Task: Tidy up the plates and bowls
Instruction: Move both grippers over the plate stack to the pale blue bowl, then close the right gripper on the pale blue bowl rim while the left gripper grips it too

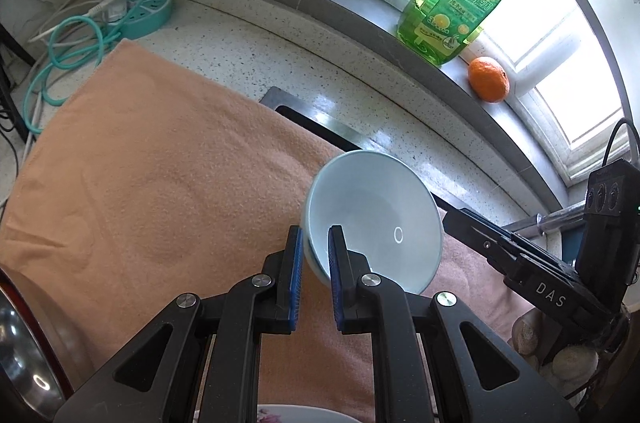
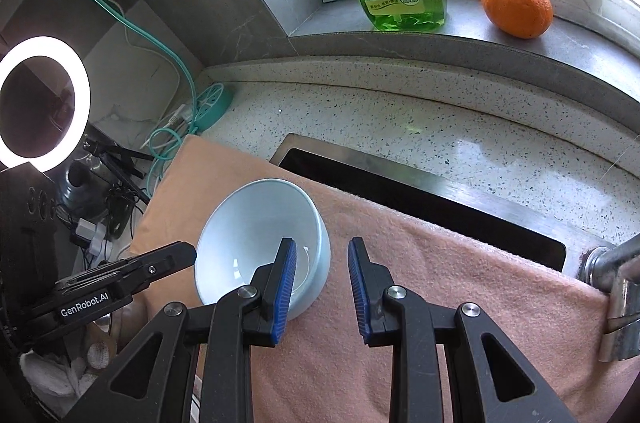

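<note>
The pale blue ceramic bowl [image 1: 376, 219] is pinched at its rim by the left gripper [image 1: 314, 279]. It is held tilted above the peach towel [image 1: 160, 175]. The right gripper [image 2: 322, 287] is spread partway, nothing clamped.

Both cameras sit just behind their own claws and look steeply down and forward along the fingers, close over the cloth [image 1: 160, 163] spread on the table [image 2: 400, 127].

The left wrist view has the left claw [image 1: 314, 263] at its lower edge and faces toward the window sill, with the right claw [image 1: 472, 223] coming in at its right side.

The right wrist view has the right claw [image 2: 322, 279] at its lower edge, sits nearer the sill, and sees the left claw [image 2: 180, 255] at its left.

Both views share the bowl [image 1: 380, 207], cloth, sink edge [image 2: 400, 183], bottle [image 1: 460, 3] and orange [image 2: 516, 5].
</note>
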Motion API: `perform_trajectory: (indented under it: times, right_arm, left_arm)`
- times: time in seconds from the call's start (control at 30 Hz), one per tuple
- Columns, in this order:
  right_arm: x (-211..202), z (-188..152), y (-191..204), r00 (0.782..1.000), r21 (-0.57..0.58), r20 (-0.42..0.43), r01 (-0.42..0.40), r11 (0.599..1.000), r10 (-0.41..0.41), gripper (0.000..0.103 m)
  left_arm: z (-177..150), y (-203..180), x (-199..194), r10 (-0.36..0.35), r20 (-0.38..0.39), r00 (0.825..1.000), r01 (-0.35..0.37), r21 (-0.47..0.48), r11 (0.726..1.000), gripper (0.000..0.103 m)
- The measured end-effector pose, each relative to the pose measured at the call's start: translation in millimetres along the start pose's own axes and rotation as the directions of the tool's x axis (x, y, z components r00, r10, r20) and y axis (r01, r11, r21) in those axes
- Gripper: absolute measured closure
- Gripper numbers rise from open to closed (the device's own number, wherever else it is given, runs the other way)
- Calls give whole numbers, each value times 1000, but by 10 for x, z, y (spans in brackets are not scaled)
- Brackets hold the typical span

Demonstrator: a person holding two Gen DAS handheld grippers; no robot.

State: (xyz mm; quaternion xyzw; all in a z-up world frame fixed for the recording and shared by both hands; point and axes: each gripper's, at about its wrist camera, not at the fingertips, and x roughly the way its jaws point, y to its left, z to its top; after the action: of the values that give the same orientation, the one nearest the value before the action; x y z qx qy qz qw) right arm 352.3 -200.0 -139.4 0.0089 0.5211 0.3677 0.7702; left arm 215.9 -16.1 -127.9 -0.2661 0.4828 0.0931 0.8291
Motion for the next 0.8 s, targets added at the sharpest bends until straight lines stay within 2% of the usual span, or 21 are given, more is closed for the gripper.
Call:
perform_trajectory:
  times: [0.47,0.8]
  right_arm:
    - [179,54,-14,999,-1,-37,-2,1000,2,79]
    - [240,49,-22,999,9,-54,-7,1000,7,90]
  left_arm:
    - [33,20,121,8,-28,1000,-8,11,1000,92]
    - [29,16,171,6,-38,999,-5,28,1000,92]
